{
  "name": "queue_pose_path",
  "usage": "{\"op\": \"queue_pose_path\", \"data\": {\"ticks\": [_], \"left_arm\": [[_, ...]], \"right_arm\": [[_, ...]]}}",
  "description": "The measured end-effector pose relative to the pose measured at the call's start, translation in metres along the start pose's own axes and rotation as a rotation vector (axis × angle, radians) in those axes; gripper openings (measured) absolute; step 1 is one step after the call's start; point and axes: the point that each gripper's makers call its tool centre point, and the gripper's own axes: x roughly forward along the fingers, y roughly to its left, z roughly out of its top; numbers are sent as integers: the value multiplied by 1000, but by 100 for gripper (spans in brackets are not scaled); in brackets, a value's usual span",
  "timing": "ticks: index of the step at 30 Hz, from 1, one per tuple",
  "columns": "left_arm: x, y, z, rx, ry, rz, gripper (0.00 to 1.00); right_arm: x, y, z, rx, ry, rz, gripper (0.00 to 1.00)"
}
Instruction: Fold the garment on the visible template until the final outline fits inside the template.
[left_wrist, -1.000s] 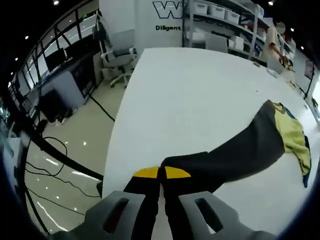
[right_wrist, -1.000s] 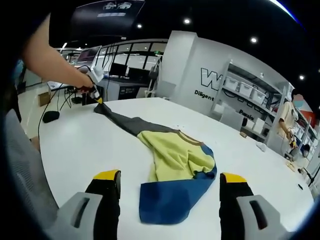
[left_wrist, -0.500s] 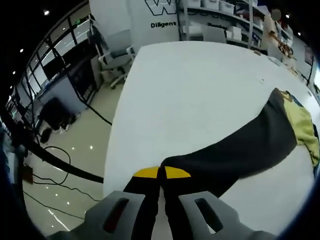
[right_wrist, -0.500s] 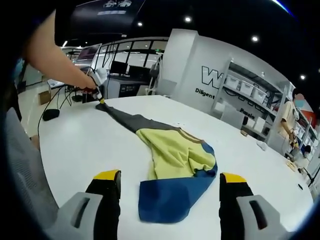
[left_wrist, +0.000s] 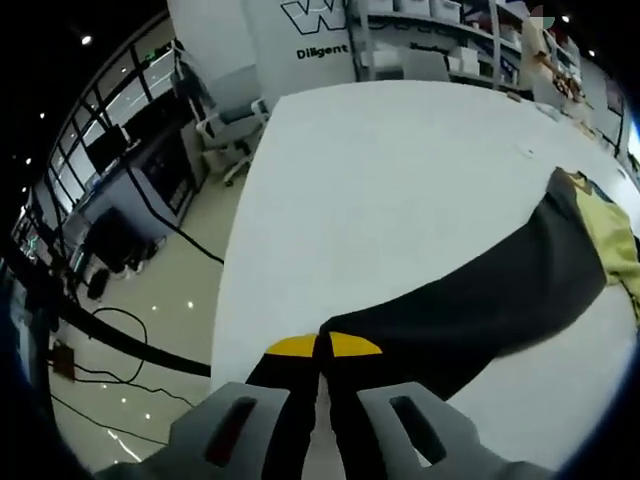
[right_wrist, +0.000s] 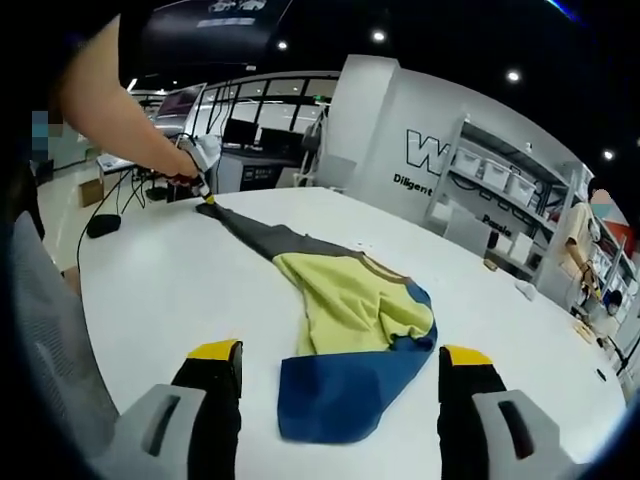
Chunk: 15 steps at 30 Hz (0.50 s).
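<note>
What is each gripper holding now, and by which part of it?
The left gripper is shut on the end of the dark sleeve of the garment. The right gripper is open and holds nothing.

The right tongs (right_wrist: 340, 365) are seen at the bottom of the right gripper view, their 2 yellow-tipped jaws spread wide and holding nothing. Between and beyond them a garment (right_wrist: 350, 320) is laid on the white tabletop (right_wrist: 150, 280), with a blue part nearest, a pale yellow part behind it and a dark grey sleeve stretched away to the upper left. The sleeve's far end is gripped by the left tongs (right_wrist: 205, 195), which are held by a person's hand (right_wrist: 190, 160). Shelves (right_wrist: 500, 200) with bins are seen behind.
</note>
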Motion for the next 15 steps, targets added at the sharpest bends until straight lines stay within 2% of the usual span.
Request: {"op": "queue_pose_path", "data": {"ticks": [8, 12, 15], "left_arm": [[-4, 5, -2, -2, 8, 15, 4], [-18, 5, 11, -55, -59, 10, 6], [-32, -4, 12, -96, -94, -12, 6]], "right_arm": [[-1, -2, 3, 4, -11, -6, 82], [-1, -2, 4, 5, -18, -5, 81], [-1, -1, 6, 4, -23, -5, 81]]}}
